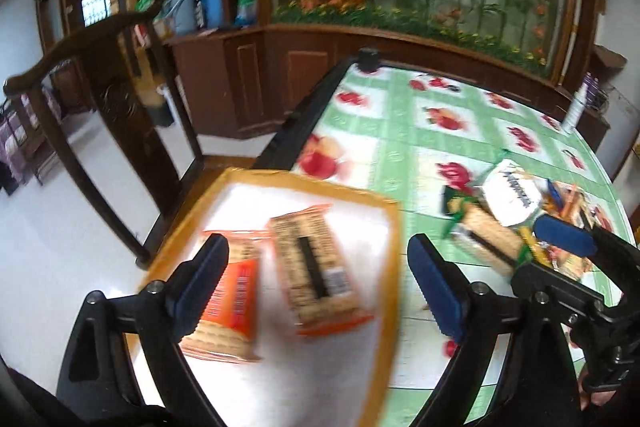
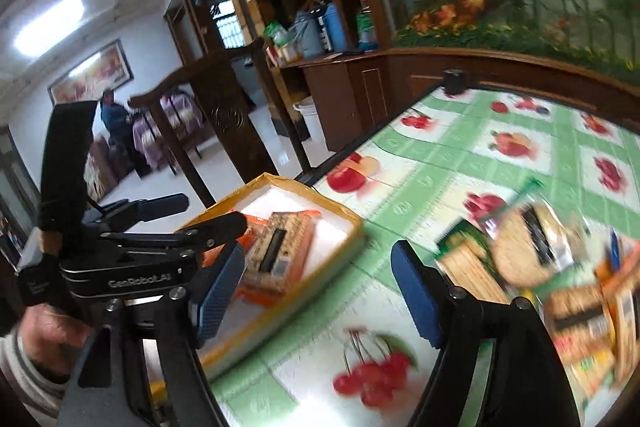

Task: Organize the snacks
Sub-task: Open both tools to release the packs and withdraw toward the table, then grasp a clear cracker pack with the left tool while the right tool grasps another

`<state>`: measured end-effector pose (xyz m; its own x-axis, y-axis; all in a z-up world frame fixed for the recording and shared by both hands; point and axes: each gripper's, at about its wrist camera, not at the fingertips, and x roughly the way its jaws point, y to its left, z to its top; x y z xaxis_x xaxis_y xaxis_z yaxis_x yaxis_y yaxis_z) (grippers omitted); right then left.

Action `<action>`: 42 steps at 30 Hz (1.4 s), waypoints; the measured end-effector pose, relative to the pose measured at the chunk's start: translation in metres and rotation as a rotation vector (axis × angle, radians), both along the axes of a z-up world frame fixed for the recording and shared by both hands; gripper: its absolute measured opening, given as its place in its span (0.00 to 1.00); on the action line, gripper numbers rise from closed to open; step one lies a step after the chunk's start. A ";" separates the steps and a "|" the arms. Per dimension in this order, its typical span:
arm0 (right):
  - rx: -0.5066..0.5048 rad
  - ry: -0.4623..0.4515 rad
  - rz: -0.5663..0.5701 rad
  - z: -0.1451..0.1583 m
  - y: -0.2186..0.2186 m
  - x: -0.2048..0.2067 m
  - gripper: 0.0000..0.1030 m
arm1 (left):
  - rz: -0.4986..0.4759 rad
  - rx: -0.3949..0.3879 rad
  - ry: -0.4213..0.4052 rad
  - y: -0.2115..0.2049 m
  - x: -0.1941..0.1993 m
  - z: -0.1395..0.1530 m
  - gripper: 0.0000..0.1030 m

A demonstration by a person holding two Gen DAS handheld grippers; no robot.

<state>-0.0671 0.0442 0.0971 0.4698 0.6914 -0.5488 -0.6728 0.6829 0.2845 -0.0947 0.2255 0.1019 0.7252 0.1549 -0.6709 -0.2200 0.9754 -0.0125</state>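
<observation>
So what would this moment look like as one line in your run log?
box: two cracker packs inside | snack pile: on table | left gripper: open, empty | right gripper: open, empty

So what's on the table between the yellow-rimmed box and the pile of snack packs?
Nothing: in the right wrist view, only bare fruit-print tablecloth lies between the box and the snack pile.

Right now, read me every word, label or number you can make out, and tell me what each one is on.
"GenRobot.AI": on the black body of the left hand-held gripper.
White packet on the table: dark print, too blurred to read.
Two cracker packets in the yellow-rimmed tray: label text and barcodes too blurred.
Nothing else is legible.
</observation>
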 end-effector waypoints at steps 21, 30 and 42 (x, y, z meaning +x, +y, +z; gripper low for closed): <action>-0.068 0.021 -0.356 -0.020 -0.170 -0.018 0.77 | -0.249 0.004 -0.060 -0.130 0.013 -0.017 0.89; -0.072 0.088 -0.401 -0.039 -0.198 -0.003 0.77 | -0.415 0.008 0.012 -0.173 0.042 -0.027 0.89; -0.021 0.138 -0.439 -0.047 -0.234 0.002 0.77 | -0.783 -0.033 0.152 -0.238 0.087 -0.052 0.89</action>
<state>-0.0655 -0.1896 0.0500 0.6372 0.4309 -0.6390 -0.2748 0.9016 0.3340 -0.0073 -0.0121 0.0503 0.5149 -0.3834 -0.7667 0.5275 0.8467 -0.0691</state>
